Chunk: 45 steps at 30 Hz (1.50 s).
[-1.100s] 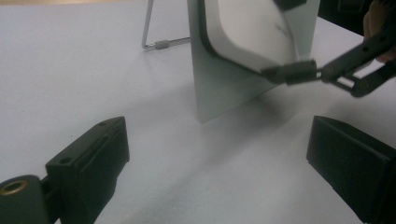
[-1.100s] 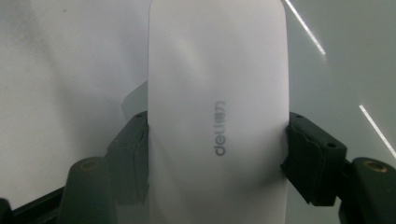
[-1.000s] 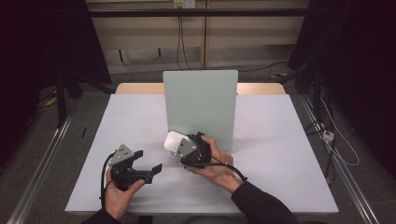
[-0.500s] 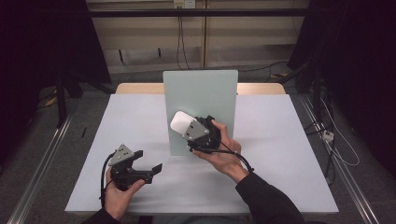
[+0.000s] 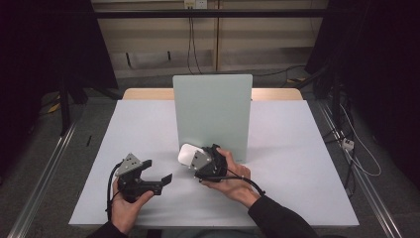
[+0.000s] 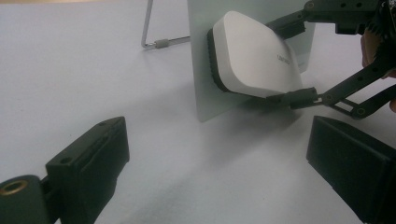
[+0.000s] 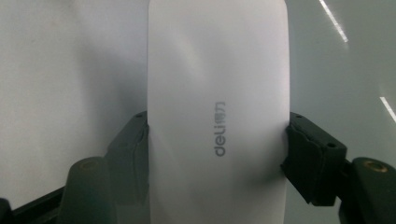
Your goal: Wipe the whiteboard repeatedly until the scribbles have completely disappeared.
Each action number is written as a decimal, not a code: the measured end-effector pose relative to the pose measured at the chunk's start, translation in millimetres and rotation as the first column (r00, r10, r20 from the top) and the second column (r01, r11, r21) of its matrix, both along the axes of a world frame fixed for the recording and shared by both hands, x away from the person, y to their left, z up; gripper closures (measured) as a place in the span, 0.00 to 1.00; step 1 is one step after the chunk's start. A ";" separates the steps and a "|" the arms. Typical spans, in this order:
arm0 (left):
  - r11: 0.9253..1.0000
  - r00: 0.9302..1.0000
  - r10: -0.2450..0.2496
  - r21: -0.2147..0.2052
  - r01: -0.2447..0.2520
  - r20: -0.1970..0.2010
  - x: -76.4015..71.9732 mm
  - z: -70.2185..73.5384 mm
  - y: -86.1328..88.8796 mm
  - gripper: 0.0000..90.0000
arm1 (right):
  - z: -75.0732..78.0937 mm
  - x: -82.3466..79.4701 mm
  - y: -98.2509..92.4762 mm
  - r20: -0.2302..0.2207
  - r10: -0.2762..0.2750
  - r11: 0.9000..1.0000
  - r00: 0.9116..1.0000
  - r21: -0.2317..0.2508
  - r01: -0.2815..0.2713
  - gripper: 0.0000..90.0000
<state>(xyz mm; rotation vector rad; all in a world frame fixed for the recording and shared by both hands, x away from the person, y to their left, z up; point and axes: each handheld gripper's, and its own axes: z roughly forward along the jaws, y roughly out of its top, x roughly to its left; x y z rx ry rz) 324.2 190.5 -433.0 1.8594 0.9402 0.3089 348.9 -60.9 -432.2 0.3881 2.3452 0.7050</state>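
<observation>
While our right tongs [image 5: 198, 159] grip the eraser [image 5: 187, 154], its pad presses the board [image 5: 213, 114] at frame centre. Our left tongs [image 5: 159, 179] wait open, lower left.

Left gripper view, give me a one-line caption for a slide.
White eraser with a black felt underside, clamped by the right gripper, pressed against the upright whiteboard on the table.

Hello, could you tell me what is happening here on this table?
A person holds a gripper in each hand. The right gripper is shut on a white eraser and presses its dark felt side against the lower part of an upright board standing on the table. The left gripper rests open on the table nearby, holding nothing.
</observation>
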 end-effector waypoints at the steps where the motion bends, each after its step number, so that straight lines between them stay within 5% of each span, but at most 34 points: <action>1: 1.000 1.000 0.001 -0.001 -0.001 0.000 0.0 0.0 0.1 0.06 | 0.3 0.4 -0.2 -0.005 -0.001 1.000 1.000 0.004 0.001 0.35; 5: 1.000 1.000 0.000 0.003 0.000 0.001 0.3 -0.1 0.0 0.06 | 6.1 3.5 -1.5 0.008 0.009 1.000 1.000 0.015 -0.009 0.35; 15: 1.000 1.000 0.000 -0.001 0.000 0.001 0.0 0.1 0.0 0.06 | 49.5 20.4 -8.3 0.086 -0.051 0.993 0.995 0.114 0.041 0.35; 26: 1.000 1.000 0.001 -0.001 -0.001 0.001 -0.2 0.1 -0.4 0.06 | 81.3 32.6 -19.5 0.130 -0.133 0.971 0.983 0.216 0.103 0.35; 29: 1.000 1.000 0.002 0.001 -0.002 -0.001 0.6 -0.4 0.3 0.06 | 80.7 31.8 -17.5 0.150 -0.140 0.973 0.979 0.206 0.108 0.35; 45: 1.000 1.000 -0.004 -0.001 0.004 -0.001 1.1 -0.7 0.1 0.06 | 44.5 19.3 -2.8 0.065 -0.059 0.986 0.996 0.157 0.048 0.35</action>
